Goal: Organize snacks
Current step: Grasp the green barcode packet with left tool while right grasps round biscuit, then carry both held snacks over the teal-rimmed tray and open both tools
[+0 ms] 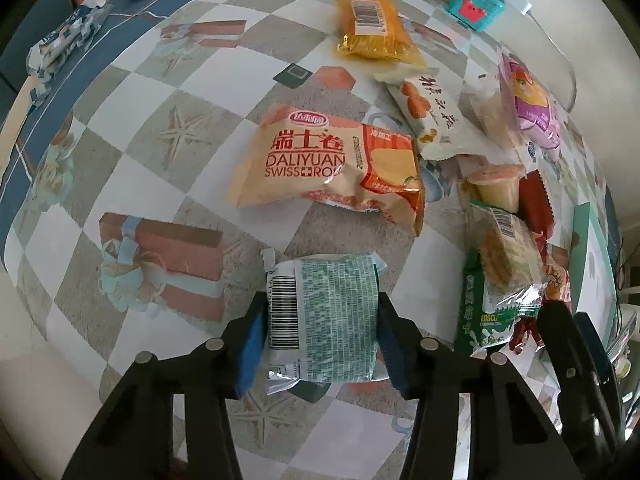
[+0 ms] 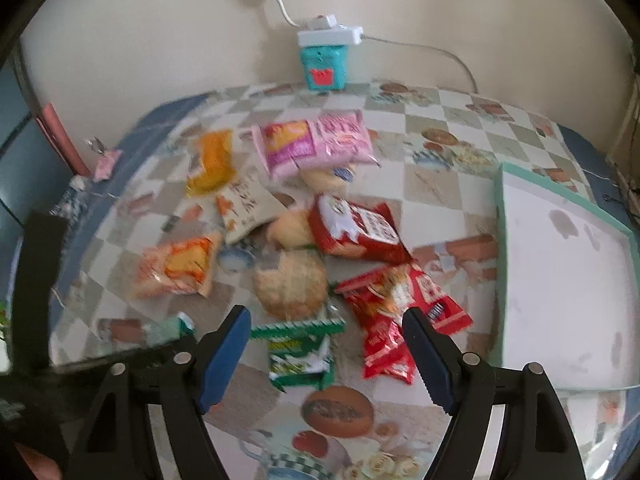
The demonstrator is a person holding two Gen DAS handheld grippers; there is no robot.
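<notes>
My left gripper (image 1: 320,320) points down at the worktop (image 1: 160,92), and its jaws have a white and green snack pack (image 1: 324,320) between them. The blue pads (image 1: 252,344) sit right against both sides of the pack, so I am squeezing it. The pack lies flat with its barcode side up. Just past it lies an orange Swiss roll bag (image 1: 332,168), and further off a yellow pack (image 1: 372,28). My right gripper (image 2: 326,354) hangs above the pile with its jaws partly open and nothing in them. Under it lies a green biscuit pack (image 2: 300,352) with a round cracker (image 2: 290,286) next to it, and red packs (image 2: 384,320) just beside. A pale tray with a green rim (image 2: 560,196) sits off to the right, with no snacks in the part I can see.
</notes>
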